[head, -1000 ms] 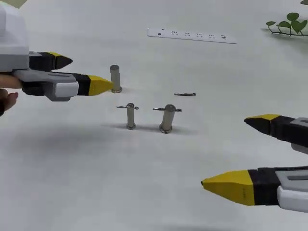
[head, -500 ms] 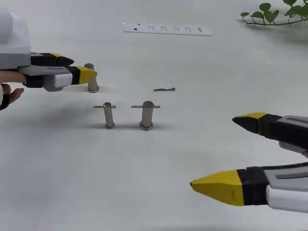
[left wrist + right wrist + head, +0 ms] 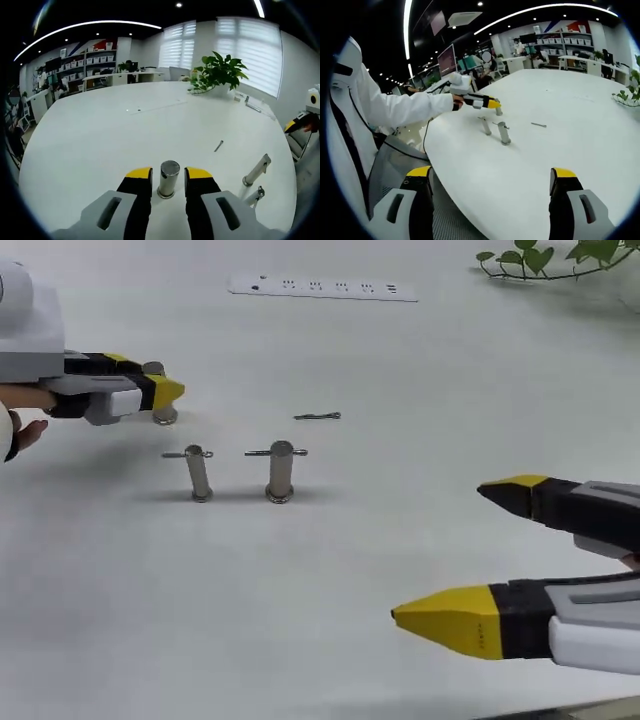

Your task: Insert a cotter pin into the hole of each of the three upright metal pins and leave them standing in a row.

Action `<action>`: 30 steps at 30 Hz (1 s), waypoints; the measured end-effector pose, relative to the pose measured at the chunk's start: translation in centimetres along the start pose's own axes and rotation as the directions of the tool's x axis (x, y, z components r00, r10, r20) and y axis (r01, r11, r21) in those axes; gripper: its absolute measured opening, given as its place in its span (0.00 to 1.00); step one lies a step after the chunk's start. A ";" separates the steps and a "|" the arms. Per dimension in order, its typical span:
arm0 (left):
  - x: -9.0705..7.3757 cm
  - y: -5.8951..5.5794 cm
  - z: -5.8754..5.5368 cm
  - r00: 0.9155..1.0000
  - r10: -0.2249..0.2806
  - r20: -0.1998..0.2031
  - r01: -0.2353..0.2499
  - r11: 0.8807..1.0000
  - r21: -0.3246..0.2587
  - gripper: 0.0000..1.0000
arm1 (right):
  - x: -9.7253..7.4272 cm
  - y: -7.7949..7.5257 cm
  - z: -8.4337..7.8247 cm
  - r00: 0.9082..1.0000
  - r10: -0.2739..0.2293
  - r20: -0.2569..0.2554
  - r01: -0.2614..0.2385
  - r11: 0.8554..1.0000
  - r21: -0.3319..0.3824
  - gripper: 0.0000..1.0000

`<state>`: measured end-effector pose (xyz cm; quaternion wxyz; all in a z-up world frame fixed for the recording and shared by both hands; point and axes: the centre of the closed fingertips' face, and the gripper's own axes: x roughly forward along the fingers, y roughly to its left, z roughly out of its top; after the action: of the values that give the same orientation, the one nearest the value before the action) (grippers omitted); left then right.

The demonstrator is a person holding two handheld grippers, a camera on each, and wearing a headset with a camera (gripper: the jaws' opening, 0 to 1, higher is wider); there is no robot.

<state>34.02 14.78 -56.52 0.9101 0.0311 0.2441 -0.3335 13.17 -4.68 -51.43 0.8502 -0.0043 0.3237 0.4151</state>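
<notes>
In the head view, the left gripper point(image 3: 160, 378) reaches in from the left edge over the white table point(image 3: 330, 570). Its yellow-tipped jaws sit either side of a bare upright steel pin point(image 3: 164, 416), mostly hidden behind them, so you cannot tell here whether they touch it. Nearer the camera stand two more upright steel pins, each with a cotter pin through its top: a slimmer one point(image 3: 198, 472) and a thicker one point(image 3: 280, 470) side by side. A loose thin metal cotter pin point(image 3: 318, 417) lies flat on the table beyond them. The right gripper point(image 3: 447, 552) hangs at the lower right, well apart from the pins, its jaws spread wide and holding nothing. A white power strip point(image 3: 320, 287) and a green leafy plant point(image 3: 545, 258) sit at the far edge.

In the left gripper view, the left gripper point(image 3: 168, 176) has its jaws narrowed around the bare pin point(image 3: 169, 172), which stands upright between them. A thin gap shows on each side, so they are not clamped. The loose cotter pin point(image 3: 218, 145) lies to the right, and the two fitted pins point(image 3: 257, 170) point(image 3: 255, 195) are at the right edge.

In the right gripper view, the right gripper point(image 3: 490, 176) has its jaws far apart with only table between them. Across the table, the left gripper point(image 3: 485, 102), on a white sleeve point(image 3: 395, 107), meets the bare pin point(image 3: 499, 111). The fitted pins point(image 3: 485, 125) point(image 3: 504, 134) and the loose cotter pin point(image 3: 538, 124) lie near it.
</notes>
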 end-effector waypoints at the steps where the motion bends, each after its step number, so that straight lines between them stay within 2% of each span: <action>1: 0.0 0.1 0.0 1.000 -0.004 0.003 0.004 1.000 -0.005 0.19 | -0.1 -0.1 -0.1 1.000 -0.003 -0.004 0.003 1.000 -0.001 0.95; 4: 0.1 0.0 0.3 1.000 -0.004 0.014 0.004 1.000 0.019 0.11 | -0.5 -0.6 -0.2 1.000 -0.014 -0.011 0.014 1.000 -0.006 0.94; 5: 0.1 0.1 0.2 1.000 0.001 0.012 -0.002 1.000 0.026 0.12 | -0.7 -0.7 -0.2 1.000 -0.018 -0.011 0.018 1.000 -0.006 0.94; 8: -0.1 -0.3 0.4 0.999 -0.038 0.012 0.037 0.999 0.025 0.11 | -1.0 -0.9 -0.2 1.000 -0.025 -0.012 0.025 1.000 -0.008 0.94; 9: 0.0 -0.2 0.4 0.999 -0.035 0.014 0.035 0.999 0.025 0.11 | -1.0 -1.0 -0.2 1.000 -0.025 -0.011 0.025 1.000 -0.007 0.94; 11: 0.0 -0.3 0.5 0.999 -0.035 0.005 0.034 0.997 0.063 0.11 | -1.1 -1.0 -0.2 1.000 -0.026 -0.011 0.026 1.000 -0.006 0.94; 14: 0.0 -0.4 0.5 0.999 -0.046 0.006 0.045 0.995 0.086 0.10 | -1.0 -0.9 -0.3 1.000 -0.024 -0.016 0.024 1.000 -0.008 0.93; 17: 0.0 -0.3 0.6 0.999 -0.035 0.007 0.034 0.995 0.095 0.10 | -0.9 -0.7 -0.4 1.000 -0.020 -0.017 0.020 1.000 -0.006 0.92; 25: -0.1 0.0 0.7 1.000 -0.017 0.002 0.017 0.996 0.089 0.10 | -1.1 -0.9 -0.8 0.999 -0.018 -0.026 0.018 1.000 -0.004 0.93; 28: -0.4 0.3 0.6 1.000 -0.006 -0.012 0.007 0.998 0.064 0.10 | -1.4 -1.1 -0.8 0.999 -0.025 -0.030 0.025 1.000 -0.010 0.93; 30: -0.8 0.3 0.6 1.000 -0.008 -0.017 0.010 0.997 0.076 0.09 | -1.6 -1.2 -0.7 0.999 -0.029 -0.031 0.029 0.999 -0.014 0.92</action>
<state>33.92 15.36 -55.60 0.9047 0.0672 0.2389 -0.3463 12.93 -6.77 -51.44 0.8509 -0.0210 0.3340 0.4048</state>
